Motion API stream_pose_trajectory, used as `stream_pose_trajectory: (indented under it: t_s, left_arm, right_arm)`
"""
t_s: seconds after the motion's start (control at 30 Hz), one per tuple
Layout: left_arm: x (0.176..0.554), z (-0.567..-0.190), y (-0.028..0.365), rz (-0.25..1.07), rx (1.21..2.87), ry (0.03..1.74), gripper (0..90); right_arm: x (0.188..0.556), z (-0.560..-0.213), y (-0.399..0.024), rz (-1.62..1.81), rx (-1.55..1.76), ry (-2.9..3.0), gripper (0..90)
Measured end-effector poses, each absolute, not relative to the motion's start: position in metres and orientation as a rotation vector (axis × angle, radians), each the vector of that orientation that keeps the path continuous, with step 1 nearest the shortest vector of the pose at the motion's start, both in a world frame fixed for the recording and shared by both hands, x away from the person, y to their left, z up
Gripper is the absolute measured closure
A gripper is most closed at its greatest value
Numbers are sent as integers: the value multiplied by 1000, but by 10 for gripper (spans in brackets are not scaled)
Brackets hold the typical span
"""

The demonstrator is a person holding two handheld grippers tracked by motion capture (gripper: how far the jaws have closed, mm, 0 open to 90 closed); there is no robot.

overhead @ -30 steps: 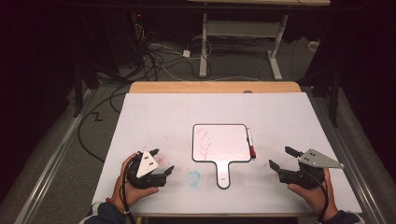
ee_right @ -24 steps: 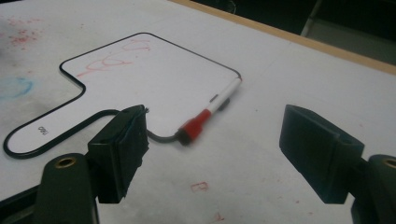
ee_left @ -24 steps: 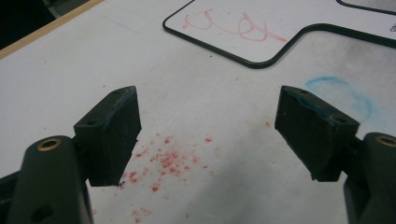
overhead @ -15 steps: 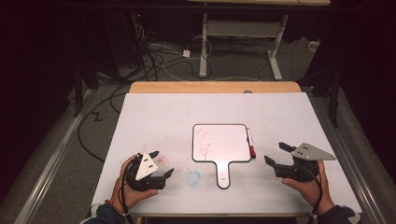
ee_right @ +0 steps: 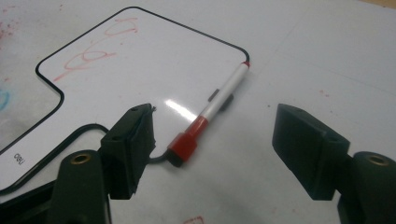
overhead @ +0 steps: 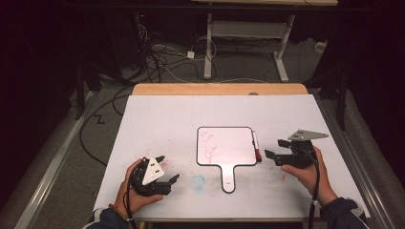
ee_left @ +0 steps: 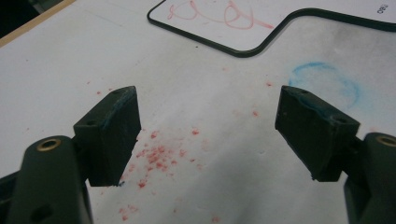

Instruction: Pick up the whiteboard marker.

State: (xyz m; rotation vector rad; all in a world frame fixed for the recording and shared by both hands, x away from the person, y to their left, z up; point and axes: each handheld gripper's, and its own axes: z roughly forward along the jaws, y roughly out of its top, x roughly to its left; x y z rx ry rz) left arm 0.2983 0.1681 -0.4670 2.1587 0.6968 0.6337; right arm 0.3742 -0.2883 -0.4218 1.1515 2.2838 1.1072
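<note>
In the left gripper view the whiteboard (ee_left: 280, 28) is cut off by the top edge, so its red scribble (ee_left: 219, 14) shows only in part. In the right gripper view the marker (ee_right: 210, 114) hides part of the board's rim, and small print on the handle (ee_right: 18, 161) is too blurred to read.

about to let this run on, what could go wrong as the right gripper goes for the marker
The marker lies along the whiteboard edge, so one jaw of the right gripper may catch the rim or shove the board. The jaws have just been closing with nothing gripped; a low pass could roll the marker away. A jaw sliding over the board could smear the red scribble.
</note>
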Motion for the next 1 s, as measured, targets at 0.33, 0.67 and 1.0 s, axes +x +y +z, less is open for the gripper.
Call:
stream_pose_trajectory:
  t_s: [0.33,0.67,1.0]
  left_arm:
    - [298,-468,164,641,2182,678,215]
    - [293,-466,164,659,2192,666,215]
    - [294,-470,164,627,2208,671,215]
  right_arm:
    - [428,-427,-277,1068,1350,2372,374]
    - [469,-445,-249,902,1461,2486,470]
    - [482,-452,-247,887,1516,2495,721]
